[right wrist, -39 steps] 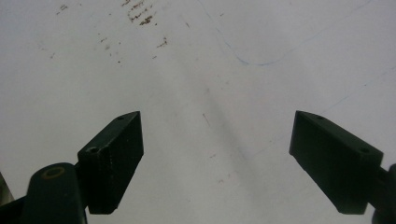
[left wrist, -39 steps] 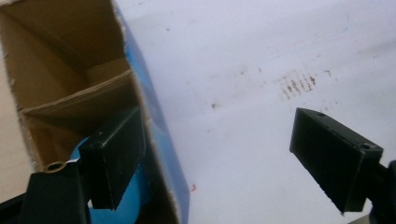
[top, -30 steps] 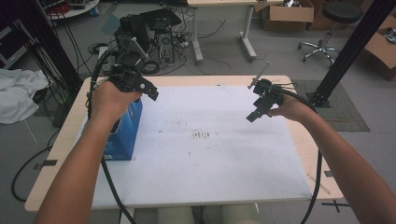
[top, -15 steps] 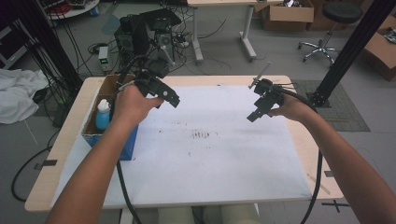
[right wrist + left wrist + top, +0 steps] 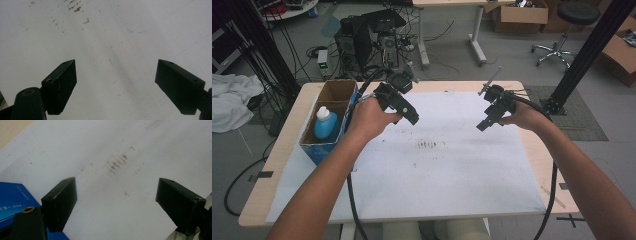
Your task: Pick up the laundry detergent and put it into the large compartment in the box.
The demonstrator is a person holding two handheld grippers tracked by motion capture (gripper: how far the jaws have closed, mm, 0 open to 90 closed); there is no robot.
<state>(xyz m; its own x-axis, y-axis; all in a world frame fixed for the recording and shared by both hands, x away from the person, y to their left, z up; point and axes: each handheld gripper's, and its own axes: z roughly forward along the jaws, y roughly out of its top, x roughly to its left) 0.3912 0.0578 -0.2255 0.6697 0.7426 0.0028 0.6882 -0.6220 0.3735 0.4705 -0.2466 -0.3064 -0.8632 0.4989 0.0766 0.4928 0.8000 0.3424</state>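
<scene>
A white sheet (image 5: 437,165) covers most of the wooden table, with a patch of brown smudges (image 5: 428,145) near its middle. My left gripper (image 5: 411,116) hovers over the sheet's back left part, open, nothing between its jaws (image 5: 116,202). The smudges (image 5: 116,163) lie ahead of it on the white sheet (image 5: 105,215). My right gripper (image 5: 484,124) hangs over the back right of the sheet, also open and empty (image 5: 115,83). A blue cardboard box (image 5: 326,131) stands at the table's left side. In it sits a blue bottle (image 5: 325,125) with a white cap.
The box's blue corner (image 5: 13,197) shows at the left gripper's lower left. Faint blue pen lines (image 5: 140,30) mark the sheet under the right gripper. Behind the table are computer towers (image 5: 367,35), cables, another desk and a black post (image 5: 587,55) at the right.
My left gripper has swung from over the blue box rightward onto the sheet, uncovering the box and bottle. The right gripper has stayed where it was.
</scene>
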